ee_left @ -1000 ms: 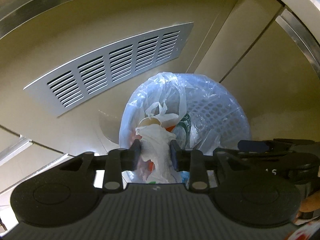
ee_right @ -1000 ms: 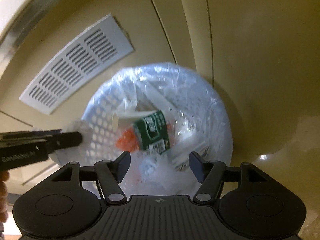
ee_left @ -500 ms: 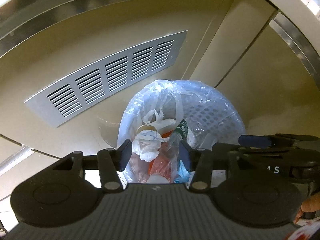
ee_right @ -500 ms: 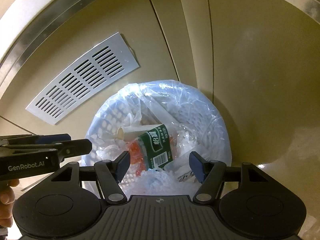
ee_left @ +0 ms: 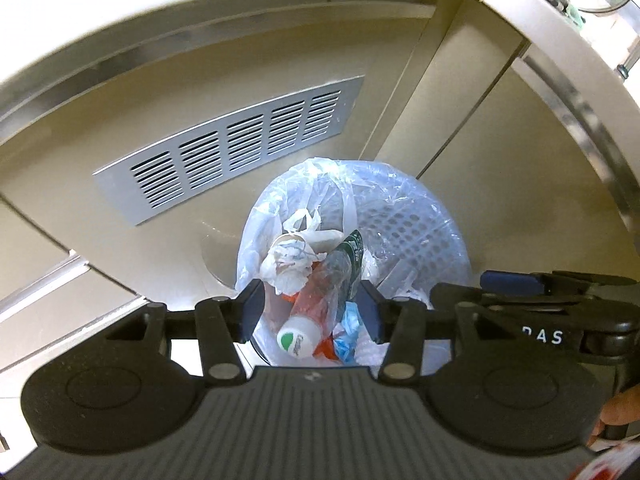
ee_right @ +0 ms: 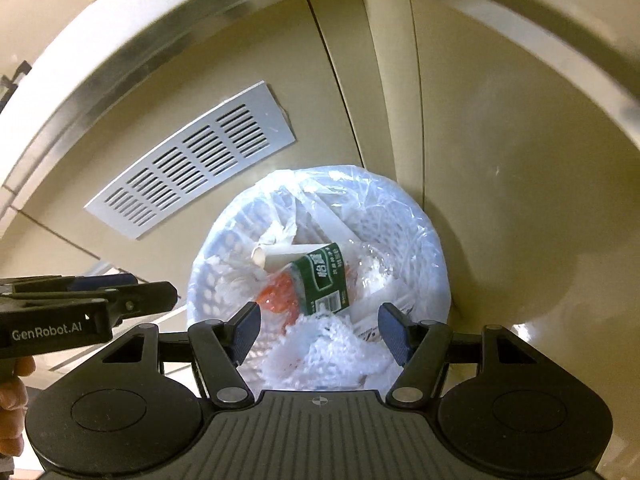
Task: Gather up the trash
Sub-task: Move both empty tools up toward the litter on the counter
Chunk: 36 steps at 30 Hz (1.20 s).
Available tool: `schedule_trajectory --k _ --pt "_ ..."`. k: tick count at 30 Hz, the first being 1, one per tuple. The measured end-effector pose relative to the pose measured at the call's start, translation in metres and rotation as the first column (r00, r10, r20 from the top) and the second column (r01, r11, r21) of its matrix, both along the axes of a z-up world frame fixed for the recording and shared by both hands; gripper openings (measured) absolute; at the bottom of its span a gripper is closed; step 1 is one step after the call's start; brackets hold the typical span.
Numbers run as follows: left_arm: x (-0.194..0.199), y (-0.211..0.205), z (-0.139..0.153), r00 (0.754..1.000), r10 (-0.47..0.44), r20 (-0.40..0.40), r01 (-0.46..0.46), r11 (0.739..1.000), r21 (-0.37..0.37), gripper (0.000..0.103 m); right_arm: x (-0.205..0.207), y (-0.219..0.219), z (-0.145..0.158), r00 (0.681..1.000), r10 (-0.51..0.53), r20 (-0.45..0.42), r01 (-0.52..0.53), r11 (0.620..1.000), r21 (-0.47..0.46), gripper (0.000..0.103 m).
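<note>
Both tongs hang over the bin with nothing in them: our left gripper (ee_left: 310, 306) stands about half apart, the right gripper (ee_right: 318, 326) wider, and no pad touches anything.

Below us the trash sits in a white perforated basket (ee_left: 420, 224) lined with a clear plastic bag (ee_left: 256, 232). On top lies a crumpled tissue (ee_left: 286, 268), which we judge feather-light and soft; it will squash flat in the pads, so a pinch at its bulkiest fold should do. Beside it is a clear bottle (ee_left: 316, 300) with a white cap (ee_left: 298, 340), light, smooth and probably slippery. We would take it across the body, not at the cap. The green-labelled carton (ee_right: 322, 280) looks light and crushable, with flat sides that offer a fair grip. A paper tube (ee_right: 276, 256) lies touching it, hollow and easily dented.

The bag's film is thin and floppy. Its loose handles at the far rim seem the natural place to gather it, though the film could tear or slide under the pads.

Outward, the basket stands close against beige cabinet panels, with a slatted vent grille (ee_left: 236, 148) to the left. A counter edge overhangs above, so open room lies straight up and toward us.
</note>
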State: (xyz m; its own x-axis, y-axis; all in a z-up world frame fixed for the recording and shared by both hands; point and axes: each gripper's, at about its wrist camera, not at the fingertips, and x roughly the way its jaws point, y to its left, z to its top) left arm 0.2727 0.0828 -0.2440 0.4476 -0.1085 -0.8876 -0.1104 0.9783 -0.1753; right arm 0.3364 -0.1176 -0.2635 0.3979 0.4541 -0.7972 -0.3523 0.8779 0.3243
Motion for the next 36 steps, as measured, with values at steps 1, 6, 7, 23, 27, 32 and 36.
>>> schedule_trajectory --k 1,6,7,23,27,32,36 --pt "-0.004 -0.001 0.004 1.000 0.005 0.002 -0.005 1.000 0.004 0.047 -0.004 -0.002 0.004 1.000 0.003 0.003 -0.003 1.000 0.002 0.065" --pt "-0.026 -0.008 0.029 0.999 0.033 0.019 -0.034 0.999 0.013 0.046 -0.025 -0.011 0.026 0.999 0.033 0.006 -0.033 0.999 0.017 0.065" --pt "-0.031 -0.010 0.035 0.999 0.039 0.024 -0.040 0.999 0.015 0.046 -0.030 -0.013 0.030 0.999 0.041 0.009 -0.041 0.999 0.021 0.065" --pt "-0.093 -0.044 0.124 0.981 0.105 0.163 -0.117 0.991 0.065 0.046 -0.081 -0.053 0.112 0.987 0.103 0.126 -0.117 0.987 0.108 0.065" --pt "-0.099 -0.050 0.140 0.971 0.116 0.208 -0.134 0.988 0.077 0.046 -0.084 -0.067 0.128 0.982 0.092 0.163 -0.113 0.986 0.126 0.065" --pt "-0.102 -0.051 0.157 0.957 0.131 0.259 -0.158 0.984 0.088 0.046 -0.083 -0.084 0.142 0.977 0.062 0.204 -0.092 0.985 0.146 0.065" --pt "-0.094 -0.047 0.168 0.948 0.131 0.290 -0.166 0.981 0.099 0.046 -0.072 -0.098 0.153 0.972 0.017 0.233 -0.057 0.984 0.169 0.065"
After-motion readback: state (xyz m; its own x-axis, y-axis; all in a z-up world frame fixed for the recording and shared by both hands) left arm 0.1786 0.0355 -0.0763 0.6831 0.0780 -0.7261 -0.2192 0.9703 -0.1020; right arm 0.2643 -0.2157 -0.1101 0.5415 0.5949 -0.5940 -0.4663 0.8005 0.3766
